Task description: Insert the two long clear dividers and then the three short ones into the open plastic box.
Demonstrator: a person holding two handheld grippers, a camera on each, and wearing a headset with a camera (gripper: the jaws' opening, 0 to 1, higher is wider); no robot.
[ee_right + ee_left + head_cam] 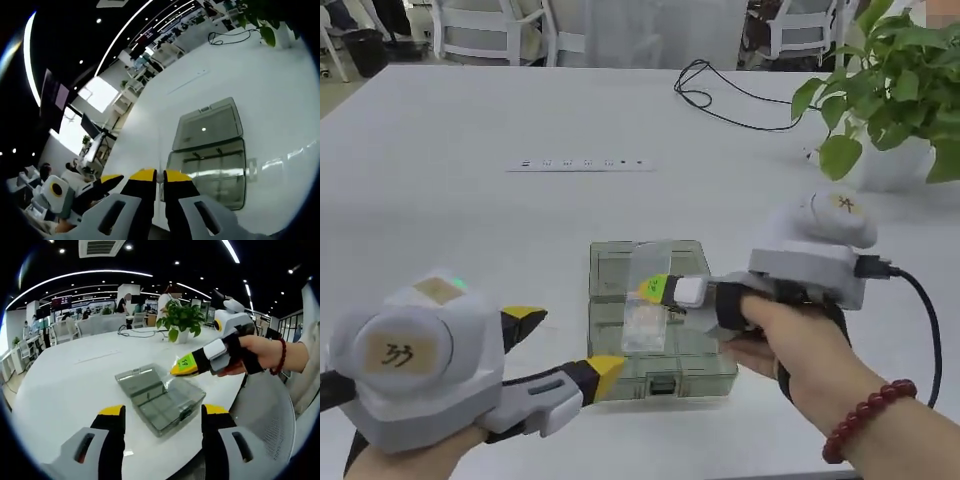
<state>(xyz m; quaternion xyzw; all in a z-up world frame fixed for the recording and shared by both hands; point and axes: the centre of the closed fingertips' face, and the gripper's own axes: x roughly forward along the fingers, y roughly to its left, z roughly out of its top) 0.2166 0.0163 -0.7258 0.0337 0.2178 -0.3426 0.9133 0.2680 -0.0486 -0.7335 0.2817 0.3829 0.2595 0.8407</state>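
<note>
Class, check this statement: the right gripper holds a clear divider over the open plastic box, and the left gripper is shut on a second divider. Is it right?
No. The left gripper is open and holds nothing, as the left gripper view shows. The right gripper does hold a clear divider over the open plastic box.

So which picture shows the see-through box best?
The right gripper view: it looks down on the plastic box, lid and tray both spread open. In the head view the right gripper and its clear divider cover the middle. The left gripper view shows it at a low slant.
</note>
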